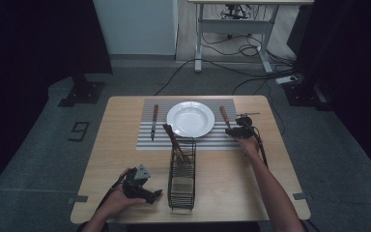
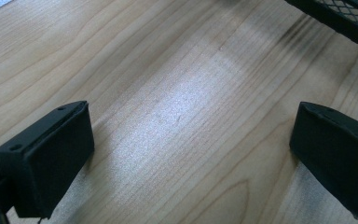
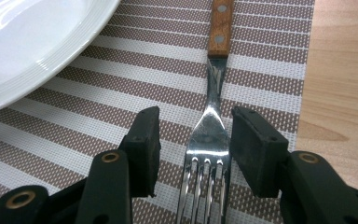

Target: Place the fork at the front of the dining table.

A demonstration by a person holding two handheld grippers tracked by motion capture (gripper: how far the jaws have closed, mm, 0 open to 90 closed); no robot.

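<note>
The fork (image 3: 209, 135) lies flat on the striped placemat (image 3: 121, 98), just to the right of the white plate (image 1: 190, 119), its wooden handle (image 3: 220, 25) pointing to the far edge of the tabletop (image 1: 121, 145). The right tool (image 3: 195, 142) stands astride the fork's head, its jaws partly open on either side; the right pad seems just at the metal's edge, the left stands apart, so nothing is clamped.

The fork is likely light and rigid, with polished steel that would slide between rubber pads. The riveted wooden handle probably offers the surer hold, being thicker and less slick. As it lies flush on the woven mat, the jaws would have to press down to get under its edges.

The left tool (image 1: 142, 186) rests near the front edge with jaws wide apart over bare wood, holding nothing, beside a black wire caddy (image 1: 182, 174) with another wooden-handled utensil in it. A knife (image 1: 154, 122) lies left of the plate. The room is dim, with grey carpet, a desk and trailing cables beyond
</note>
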